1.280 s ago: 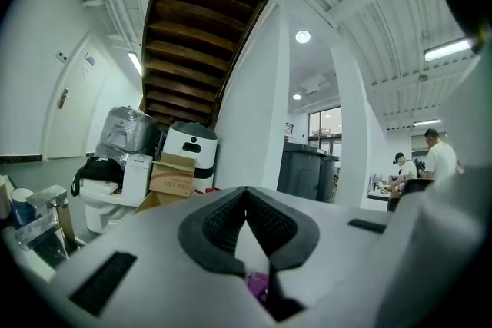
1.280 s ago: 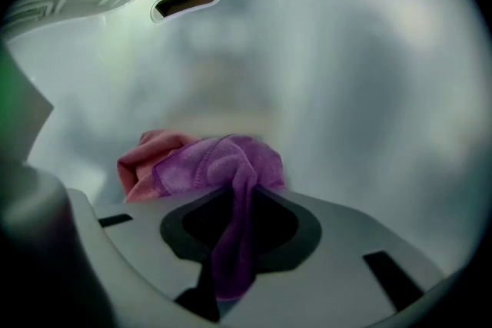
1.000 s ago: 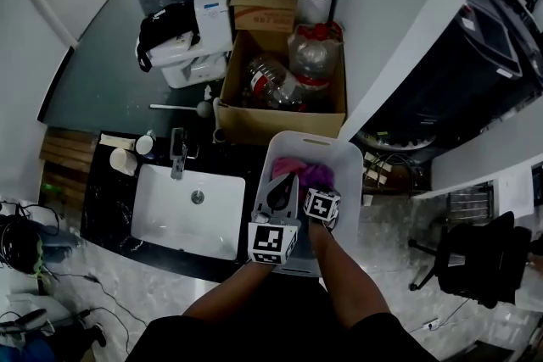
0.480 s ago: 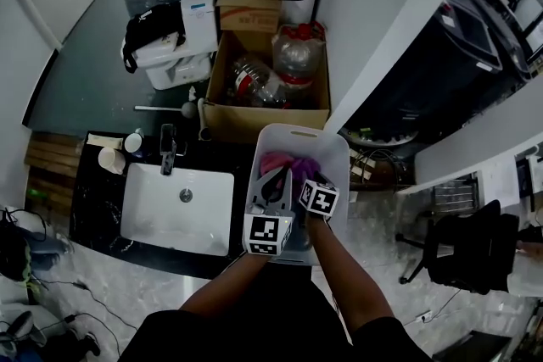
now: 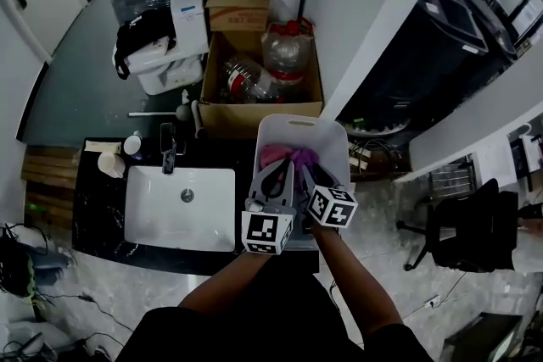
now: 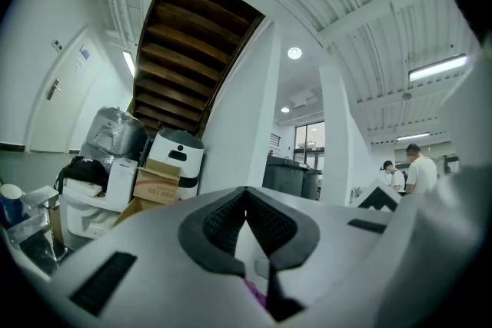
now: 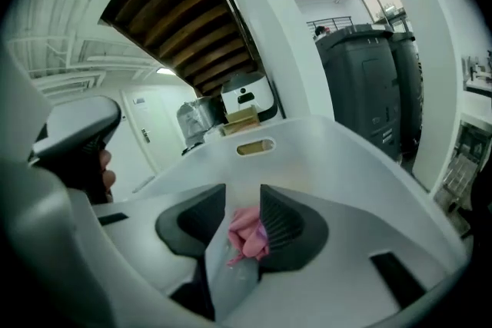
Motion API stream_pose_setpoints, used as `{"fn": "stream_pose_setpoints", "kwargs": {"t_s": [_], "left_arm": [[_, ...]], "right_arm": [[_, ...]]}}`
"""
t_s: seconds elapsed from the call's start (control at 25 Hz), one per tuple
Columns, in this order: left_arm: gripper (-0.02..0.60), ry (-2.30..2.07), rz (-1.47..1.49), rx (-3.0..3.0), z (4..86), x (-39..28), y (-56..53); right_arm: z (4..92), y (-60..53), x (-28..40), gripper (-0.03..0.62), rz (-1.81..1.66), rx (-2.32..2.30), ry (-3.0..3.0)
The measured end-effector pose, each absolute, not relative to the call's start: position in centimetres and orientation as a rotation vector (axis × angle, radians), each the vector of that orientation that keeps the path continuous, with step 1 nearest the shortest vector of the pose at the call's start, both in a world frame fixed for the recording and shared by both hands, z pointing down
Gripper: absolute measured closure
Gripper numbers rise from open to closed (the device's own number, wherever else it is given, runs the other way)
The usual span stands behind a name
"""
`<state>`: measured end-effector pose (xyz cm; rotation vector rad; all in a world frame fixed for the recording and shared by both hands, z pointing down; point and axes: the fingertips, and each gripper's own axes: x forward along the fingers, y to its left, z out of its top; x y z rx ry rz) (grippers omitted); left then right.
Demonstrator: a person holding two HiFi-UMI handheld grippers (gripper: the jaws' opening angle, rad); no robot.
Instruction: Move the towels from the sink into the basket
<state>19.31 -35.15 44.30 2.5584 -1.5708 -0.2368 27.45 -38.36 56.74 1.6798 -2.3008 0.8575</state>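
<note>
Towels point(image 5: 287, 157), pink, in white basket point(image 5: 302, 125), cardboard box point(image 5: 238, 10) print illegible

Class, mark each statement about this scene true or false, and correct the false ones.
1. The sink holds no towels. True.
2. The towels in the basket are green. False: they are pink and purple.
3. The cardboard box holds plastic bottles. True.
4. In the head view, the basket stands to the left of the sink. False: it stands to the sink's right.

Grey grippers point(image 5: 287, 169) — black-and-white marker cubes point(image 5: 268, 233)
</note>
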Motion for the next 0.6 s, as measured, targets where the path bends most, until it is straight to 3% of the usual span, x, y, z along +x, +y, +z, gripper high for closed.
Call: {"fn": "stream_pose_setpoints", "kwargs": {"t_s": [0.36, 0.6], "left_arm": [[0.571, -1.472, -0.343, 2.59, 42.2, 17.6, -31.7], [0.571, -1.309, -0.313, 2.677, 41.5, 19.9, -28.2]], "right_arm": [[48.9, -33.5, 26.8, 0.474, 0.449, 1.836, -2.369], [45.7, -29.1, 26.8, 0.496, 0.371, 1.865, -2.376]]}}
